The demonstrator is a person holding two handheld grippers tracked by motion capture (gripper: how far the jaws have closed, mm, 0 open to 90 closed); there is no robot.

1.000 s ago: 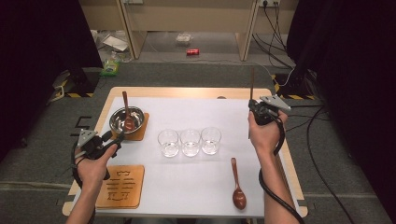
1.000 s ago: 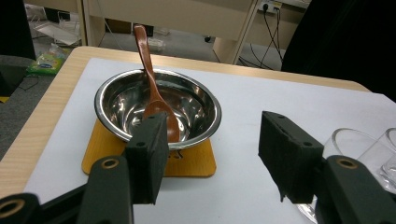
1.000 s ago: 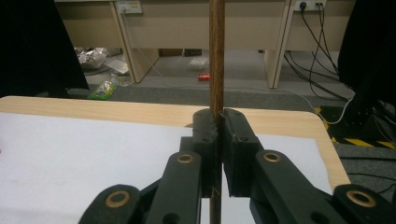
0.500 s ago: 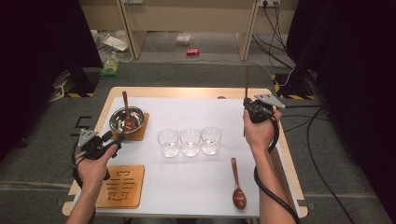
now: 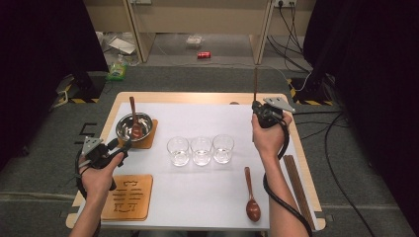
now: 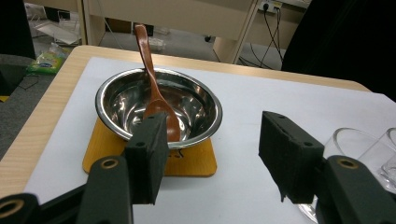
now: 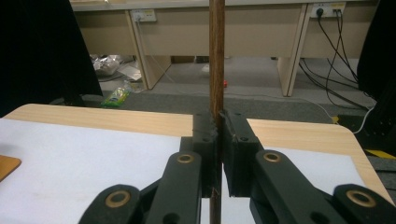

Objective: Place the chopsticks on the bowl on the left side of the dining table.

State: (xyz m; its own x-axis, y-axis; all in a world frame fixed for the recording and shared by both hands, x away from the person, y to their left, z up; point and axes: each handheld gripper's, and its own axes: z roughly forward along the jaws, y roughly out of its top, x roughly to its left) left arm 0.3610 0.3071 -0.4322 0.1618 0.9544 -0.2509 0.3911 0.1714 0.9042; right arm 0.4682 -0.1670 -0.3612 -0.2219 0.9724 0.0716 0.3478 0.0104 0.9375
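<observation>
1. Steel bowl (image 6: 159, 108) sits on a wooden coaster (image 6: 191, 161) with a brown spoon (image 6: 154, 88) leaning inside it.
2. Three glasses (image 5: 200, 150) stand in a row mid-table, contents hard to tell.
3. Left gripper (image 6: 212, 154) has its jaws spread wide, nothing between them, just short of the bowl.
4. Right gripper (image 7: 218, 140) is pinching a wooden chopstick (image 7: 216, 56) upright over the table's far right side.

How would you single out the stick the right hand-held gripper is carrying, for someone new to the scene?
Start at the white table and go to its far right corner, where the right hand-held gripper is shut on a thin dark wooden stick. It stands upright between the jaws and rises above them. Similar dark sticks lie flat at the table's right edge, and the wooden spoon lies flat too; only this one is vertical.
</observation>
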